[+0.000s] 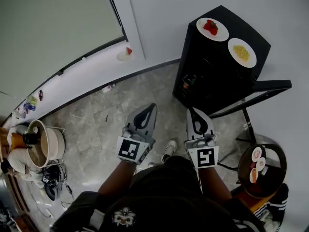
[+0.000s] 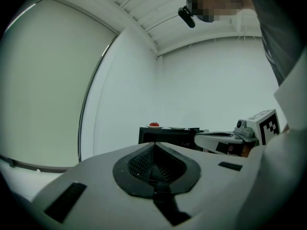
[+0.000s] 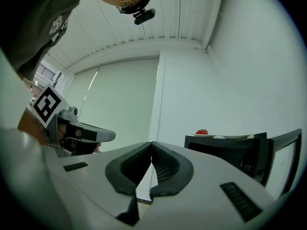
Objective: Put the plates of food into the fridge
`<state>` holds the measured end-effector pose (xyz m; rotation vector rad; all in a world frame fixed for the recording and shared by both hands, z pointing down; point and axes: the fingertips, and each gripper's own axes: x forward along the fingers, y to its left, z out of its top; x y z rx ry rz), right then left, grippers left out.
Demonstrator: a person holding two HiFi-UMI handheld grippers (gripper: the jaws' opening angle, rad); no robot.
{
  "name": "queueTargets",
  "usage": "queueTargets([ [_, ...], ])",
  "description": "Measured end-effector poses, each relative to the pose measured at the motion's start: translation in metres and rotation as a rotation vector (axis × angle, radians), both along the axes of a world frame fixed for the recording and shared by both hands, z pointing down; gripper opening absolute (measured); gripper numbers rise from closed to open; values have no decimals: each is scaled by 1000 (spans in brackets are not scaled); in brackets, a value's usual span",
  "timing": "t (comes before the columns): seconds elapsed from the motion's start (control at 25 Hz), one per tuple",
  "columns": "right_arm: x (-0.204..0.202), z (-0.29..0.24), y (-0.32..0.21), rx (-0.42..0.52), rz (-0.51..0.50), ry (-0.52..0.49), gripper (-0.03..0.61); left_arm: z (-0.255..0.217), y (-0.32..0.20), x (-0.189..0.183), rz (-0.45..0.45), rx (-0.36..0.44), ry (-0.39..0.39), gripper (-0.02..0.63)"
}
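Grey marble floor (image 1: 96,120) separates me from the black mini fridge (image 1: 207,79) at one o'clock, its door open. On top sit the strawberry plate (image 1: 212,29) and noodle plate (image 1: 242,52). My left claw (image 1: 150,107) and right claw (image 1: 192,112) are closed and empty. I judge this the approach; next I must open a claw at a plate rim.

Black fridge (image 1: 241,28) top: strawberry plate (image 1: 212,29), yellow-food plate (image 1: 242,52).

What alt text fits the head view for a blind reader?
Seen from above, a person holds the left gripper and right gripper, both shut and empty, toward a black fridge with its door open; a strawberry plate and a plate of yellow food sit on top.
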<state>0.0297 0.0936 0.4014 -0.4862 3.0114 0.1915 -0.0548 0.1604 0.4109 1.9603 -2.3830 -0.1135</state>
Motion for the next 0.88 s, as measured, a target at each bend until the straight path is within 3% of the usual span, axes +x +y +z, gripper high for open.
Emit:
queueTargets([
  [0.16,-3,7,-34,-9,11,8,23,-8,-37,-5,17,4,22,21],
  [0.44,5,5,-78,-25,73,-17,23,-12,-86,-4,72,-22,-56,21],
  [0.88,8,-8,-120,-6,183,-46,23,-12,-137,-5,187,-54,-65,21],
])
